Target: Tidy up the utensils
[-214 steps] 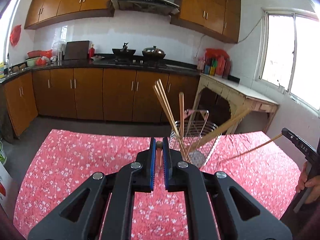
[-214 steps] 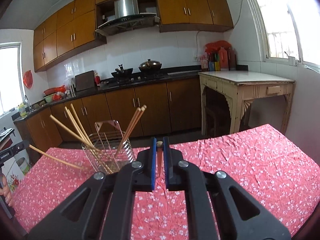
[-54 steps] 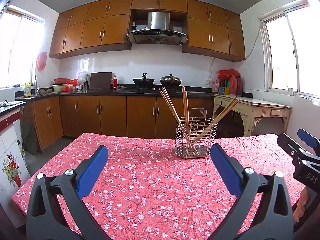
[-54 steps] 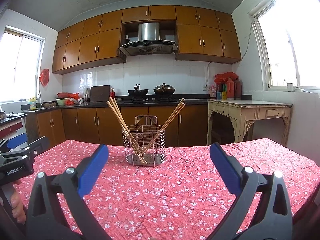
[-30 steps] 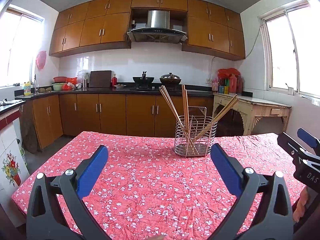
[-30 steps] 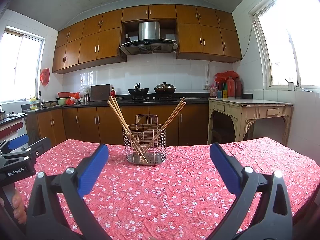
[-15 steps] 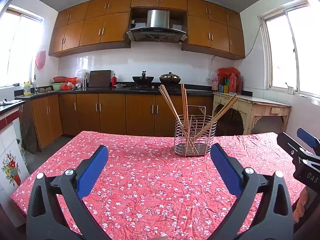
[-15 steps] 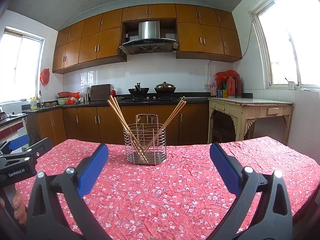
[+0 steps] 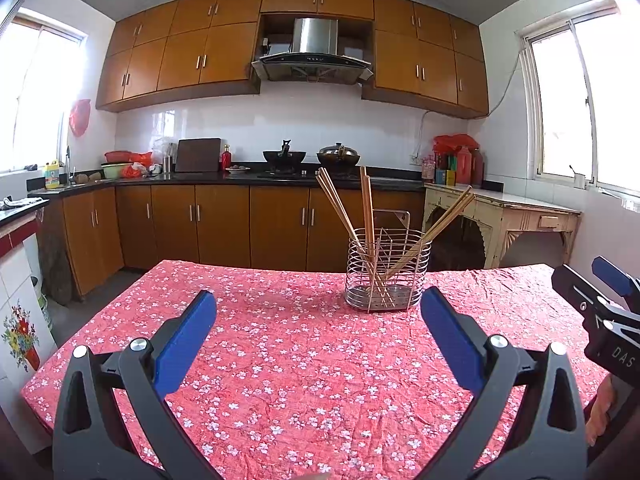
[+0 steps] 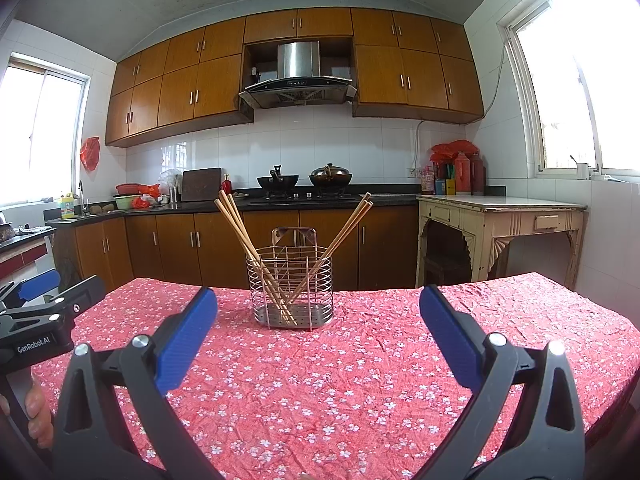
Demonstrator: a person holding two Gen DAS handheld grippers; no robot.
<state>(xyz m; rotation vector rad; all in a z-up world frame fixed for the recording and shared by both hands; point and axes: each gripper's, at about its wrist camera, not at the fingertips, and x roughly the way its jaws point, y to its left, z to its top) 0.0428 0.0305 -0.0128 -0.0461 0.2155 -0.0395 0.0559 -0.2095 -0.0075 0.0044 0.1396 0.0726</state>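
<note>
Since the earliest frames, both grippers are no longer pinched on chopsticks close to the holder; each is now hanging back from it with its jaws spread wide and nothing between them, and over the last second hardly anything is shifting. The left gripper [image 9: 318,328] is filling the lower part of its view, released and empty, and the right gripper [image 10: 318,326] is doing the same in its own view. The wire utensil holder [image 10: 291,286] is standing upright on the red floral tablecloth [image 10: 360,380], centre of the right view and right of centre in the left view. The chopsticks [image 10: 240,236] are leaning inside it, some fanning to the upper left, others to the upper right. No loose utensil is showing on the cloth, so the sorting is looking finished, with nothing visibly remaining.
</note>
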